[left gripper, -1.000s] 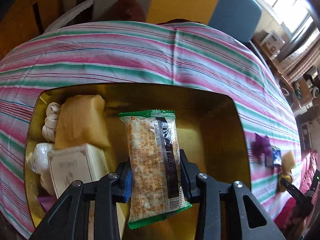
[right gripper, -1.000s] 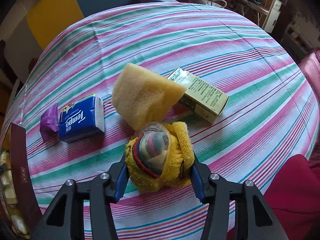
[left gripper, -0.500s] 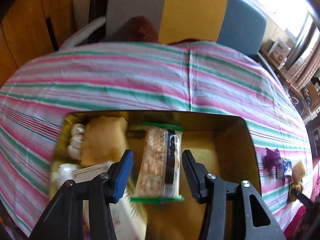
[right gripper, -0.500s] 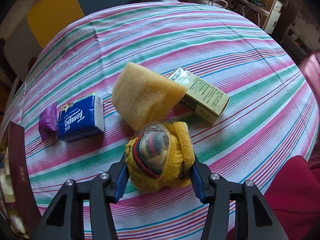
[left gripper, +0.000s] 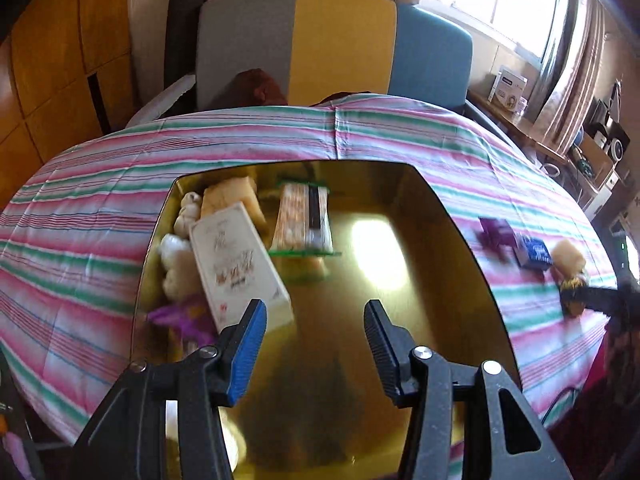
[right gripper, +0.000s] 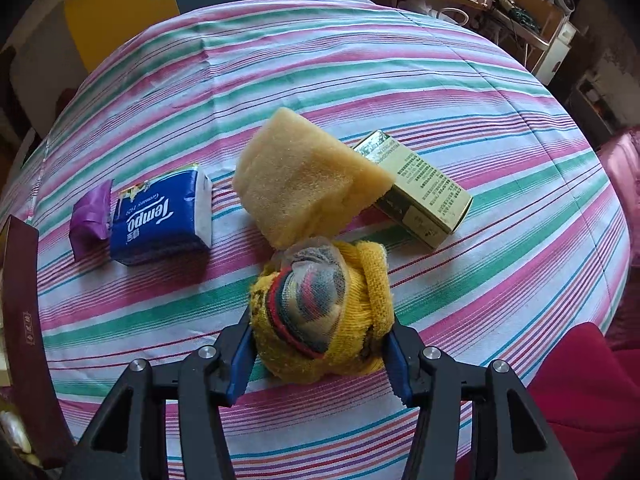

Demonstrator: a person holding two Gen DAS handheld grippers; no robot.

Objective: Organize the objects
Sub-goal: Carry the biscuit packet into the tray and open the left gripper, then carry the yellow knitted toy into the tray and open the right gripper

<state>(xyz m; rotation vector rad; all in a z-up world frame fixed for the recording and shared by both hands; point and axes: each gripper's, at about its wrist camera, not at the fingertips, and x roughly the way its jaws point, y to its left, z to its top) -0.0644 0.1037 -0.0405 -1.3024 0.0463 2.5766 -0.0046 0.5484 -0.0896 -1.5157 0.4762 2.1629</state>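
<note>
My left gripper (left gripper: 314,312) hangs open over the gold-lined box (left gripper: 404,320), with nothing between its fingers. A snack packet (left gripper: 304,218) with green ends lies flat in the box, well ahead of the fingertips. Beside it are a white carton (left gripper: 236,256), a yellow sponge (left gripper: 230,196) and white knotted bundles (left gripper: 188,208). My right gripper (right gripper: 320,344) is shut on a rolled yellow sock bundle (right gripper: 316,292) with a striped core, low over the striped tablecloth (right gripper: 480,280).
Past the sock stand a yellow sponge wedge (right gripper: 304,176), a green carton (right gripper: 420,188), a blue tissue pack (right gripper: 160,216) and a purple packet (right gripper: 90,220). The box's dark red wall (right gripper: 20,320) is at the left. Chairs (left gripper: 340,40) stand behind the table.
My left gripper let go of the snack packet, which now lies in the box, and pulled back and up with its jaws apart. The right gripper kept still on the sock.
</note>
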